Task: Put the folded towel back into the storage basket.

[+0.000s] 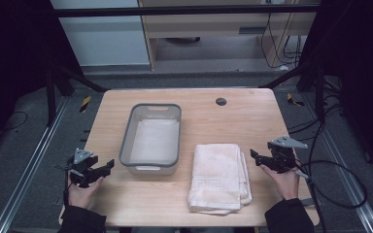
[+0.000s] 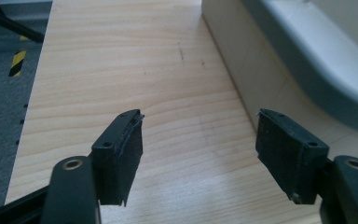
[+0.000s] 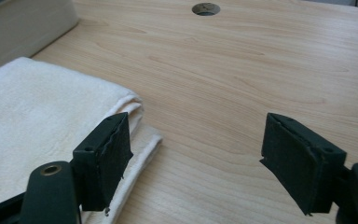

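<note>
Work looks unstarted: folded towel [image 1: 219,177] lies untouched on the table [image 1: 243,116] beside the grey tub [image 1: 150,138], while left gripper [image 1: 108,166] and right gripper [image 1: 254,158] hover spread and empty.

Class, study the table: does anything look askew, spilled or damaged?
Nothing spilled or broken. The folded towel is slightly untidy: its layers do not line up along the right edge and near corner. The bin sits upright, a little turned.
</note>
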`<move>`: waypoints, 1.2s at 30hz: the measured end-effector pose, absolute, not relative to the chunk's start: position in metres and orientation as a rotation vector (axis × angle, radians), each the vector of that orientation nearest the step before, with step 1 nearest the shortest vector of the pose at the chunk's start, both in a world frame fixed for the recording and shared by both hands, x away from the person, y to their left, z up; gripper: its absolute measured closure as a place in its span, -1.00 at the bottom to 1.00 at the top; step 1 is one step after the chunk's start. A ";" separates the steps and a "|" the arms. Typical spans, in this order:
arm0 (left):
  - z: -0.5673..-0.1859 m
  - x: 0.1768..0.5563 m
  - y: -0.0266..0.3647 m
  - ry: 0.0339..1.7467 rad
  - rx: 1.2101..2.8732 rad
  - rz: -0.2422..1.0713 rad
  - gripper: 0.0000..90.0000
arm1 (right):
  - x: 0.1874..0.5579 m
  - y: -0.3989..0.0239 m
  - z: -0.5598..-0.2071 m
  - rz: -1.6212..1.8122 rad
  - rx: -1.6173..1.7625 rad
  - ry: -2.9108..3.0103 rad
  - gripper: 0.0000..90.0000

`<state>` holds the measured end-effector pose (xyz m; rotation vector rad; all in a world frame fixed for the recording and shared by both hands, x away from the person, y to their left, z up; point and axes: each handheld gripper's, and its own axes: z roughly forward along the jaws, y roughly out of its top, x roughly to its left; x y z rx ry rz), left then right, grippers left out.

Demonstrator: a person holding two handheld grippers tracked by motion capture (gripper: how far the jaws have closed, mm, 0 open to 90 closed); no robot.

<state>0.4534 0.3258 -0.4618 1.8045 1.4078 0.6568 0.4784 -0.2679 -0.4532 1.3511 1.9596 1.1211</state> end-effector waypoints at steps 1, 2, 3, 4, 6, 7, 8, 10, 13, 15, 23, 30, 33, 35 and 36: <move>-0.459 0.452 0.325 1.398 1.797 0.659 -0.29 | 0.478 -0.268 -0.453 1.121 1.351 1.960 -0.46; -0.457 0.451 0.324 1.396 1.787 0.658 -0.28 | 0.478 -0.268 -0.451 1.130 1.349 1.966 -0.46; -0.454 0.450 0.324 1.388 1.779 0.660 -0.26 | 0.478 -0.267 -0.449 1.138 1.353 1.972 -0.47; -0.451 0.449 0.323 1.380 1.771 0.662 -0.26 | 0.478 -0.267 -0.449 1.138 1.353 1.972 -0.47; -0.445 0.447 0.322 1.368 1.752 0.668 -0.24 | 0.478 -0.268 -0.445 1.151 1.352 1.979 -0.47; -0.441 0.446 0.321 1.361 1.739 0.670 -0.24 | 0.478 -0.268 -0.443 1.158 1.356 1.981 -0.47; -0.439 0.445 0.320 1.355 1.734 0.673 -0.21 | 0.478 -0.269 -0.439 1.169 1.354 1.973 -0.47; -0.434 0.444 0.319 1.344 1.725 0.671 -0.20 | 0.478 -0.269 -0.437 1.176 1.355 1.967 -0.47; -0.429 0.443 0.316 1.328 1.716 0.666 -0.18 | 0.478 -0.272 -0.430 1.196 1.345 1.960 -0.47; -0.426 0.443 0.314 1.322 1.716 0.671 -0.17 | 0.477 -0.273 -0.426 1.222 1.340 1.950 -0.46; -0.415 0.444 0.306 1.293 1.699 0.671 -0.16 | 0.479 -0.268 -0.412 1.244 1.331 1.970 -0.47; -0.404 0.443 0.293 1.253 1.707 0.665 -0.14 | 0.481 -0.259 -0.401 1.263 1.294 1.983 -0.43; -0.397 0.442 0.283 1.224 1.707 0.659 -0.15 | 0.483 -0.255 -0.394 1.276 1.284 1.985 -0.42; -0.396 0.442 0.280 1.215 1.708 0.655 -0.14 | 0.483 -0.254 -0.393 1.275 1.281 1.986 -0.42; -0.394 0.443 0.277 1.206 1.711 0.650 -0.14 | 0.483 -0.253 -0.391 1.276 1.275 1.986 -0.42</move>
